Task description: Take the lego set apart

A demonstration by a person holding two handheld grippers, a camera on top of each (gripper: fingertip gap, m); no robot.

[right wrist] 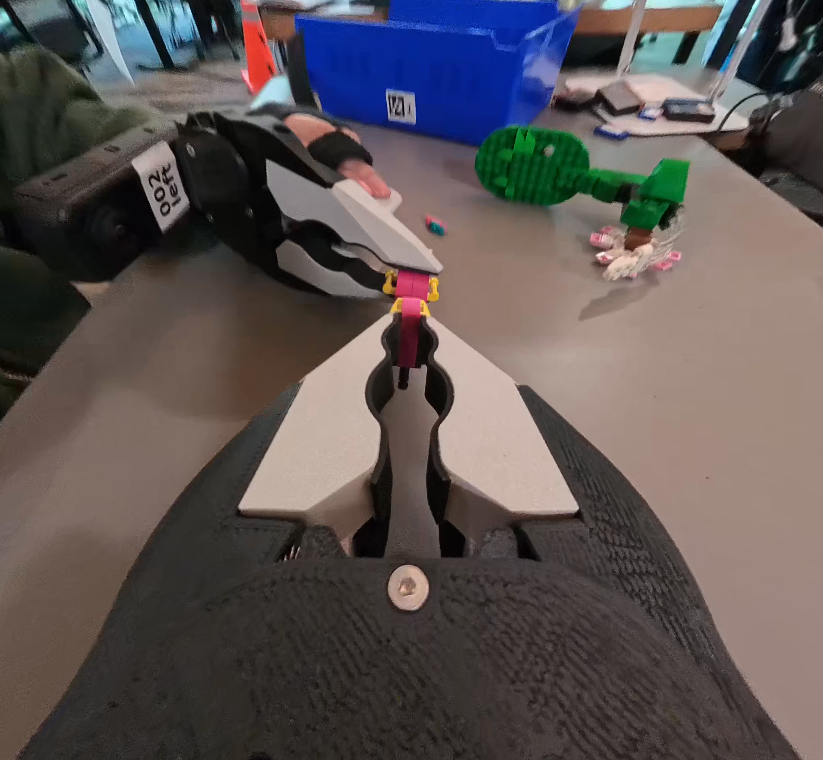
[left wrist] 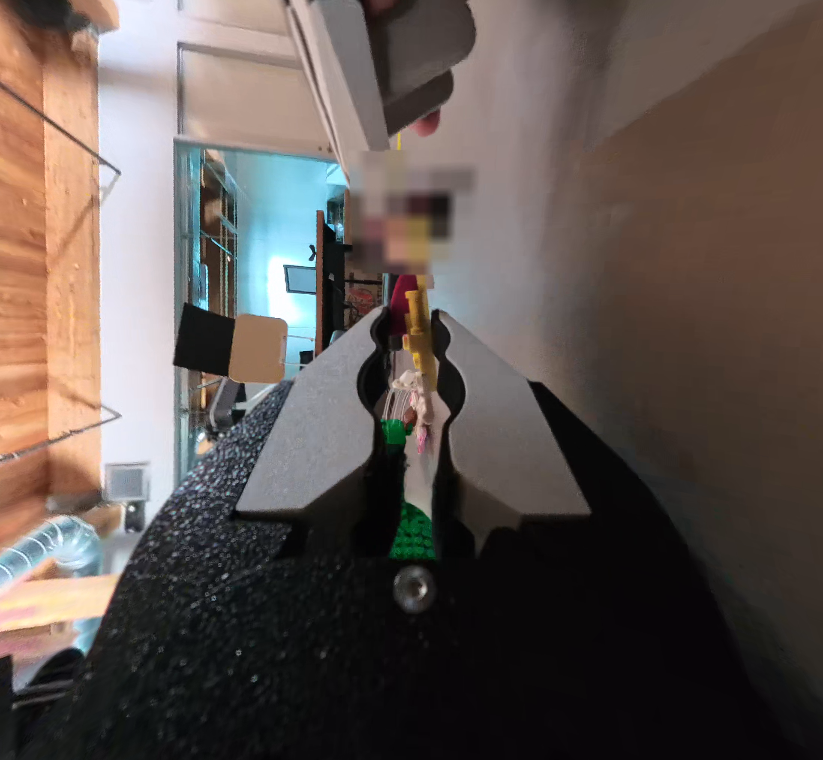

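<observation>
Both grippers are pulling on one small magenta-and-yellow lego piece [right wrist: 412,288] just above the worktop [right wrist: 623,382]: right gripper [right wrist: 407,324] jaws pinching its near end, left gripper [right wrist: 401,277] jaws pinching the far end. Light, stiff, prob. snaps apart suddenly, so grip the magenta body, not the thin yellow clips. Rest of the set, the green leaf build [right wrist: 561,172], lies well apart to the right.

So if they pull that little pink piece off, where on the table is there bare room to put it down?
Bare table lies right of the right gripper, below the green lego plant. A small patch sits between the left gripper and the plant, by a tiny loose piece. It is crowded near the blue bin.
</observation>
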